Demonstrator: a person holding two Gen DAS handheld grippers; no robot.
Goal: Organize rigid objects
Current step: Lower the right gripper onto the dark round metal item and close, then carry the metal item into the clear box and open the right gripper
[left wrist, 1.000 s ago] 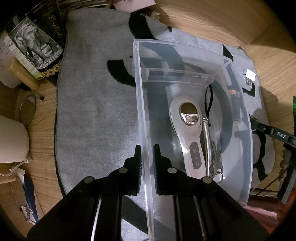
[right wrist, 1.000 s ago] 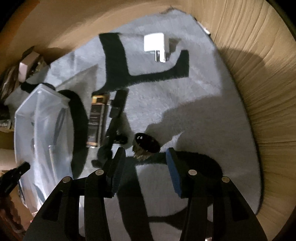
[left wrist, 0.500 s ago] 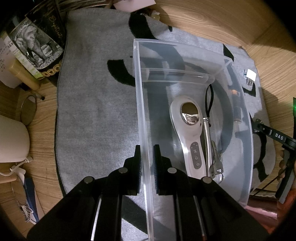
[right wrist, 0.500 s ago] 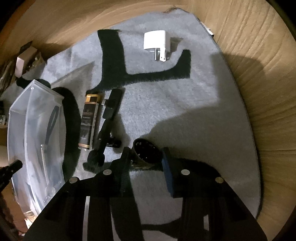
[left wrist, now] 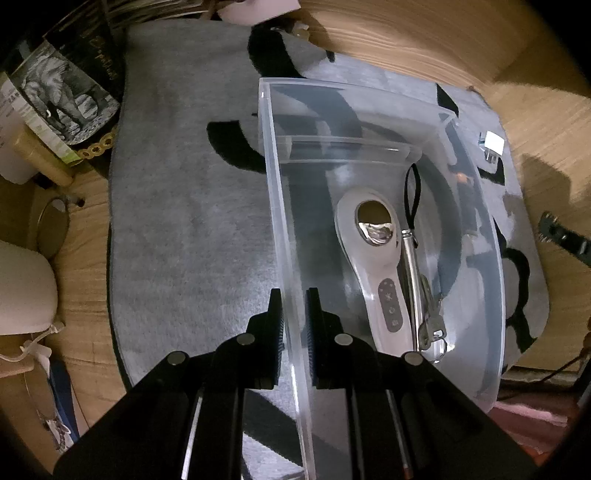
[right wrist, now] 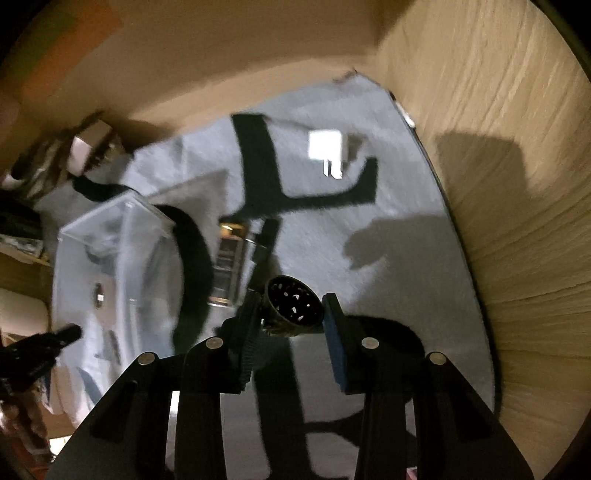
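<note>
While the right gripper (right wrist: 290,321) is clenching a small round dark object (right wrist: 291,302) between its 2 fingers, that object is sitting raised off the grey rug (right wrist: 388,266), its dark glossy top facing the camera and a brassy patterned band showing around its side; what exactly it is, the blurred right wrist view is not making clear. Just beyond it, near the middle of the rug, a gold-capped bottle (right wrist: 227,266) is lying flat, and a slim black stick-like item (right wrist: 266,236) is lying just beside it. Farther off, toward the rug's far edge, a white plug adapter (right wrist: 327,151) is resting on a black letter of the rug's pattern.

Off to the left, the clear plastic bin (left wrist: 495,295) is standing on the rug — and the left gripper (left wrist: 293,325) is gripping its near long wall, 1 finger outside and 1 inside, pinched tight on the plastic. Inside the bin a white handheld device (left wrist: 373,266) with a shiny oval head is lying along the floor, and a metal rod with a black loop cord (left wrist: 412,258) is lying beside it, touching its edge, with keys (left wrist: 430,328) at the rod's near end.

Past the rug's left edge, on the wooden floor (left wrist: 424,29), a boxed item with an elephant picture (left wrist: 62,99) is leaning among other clutter.
</note>
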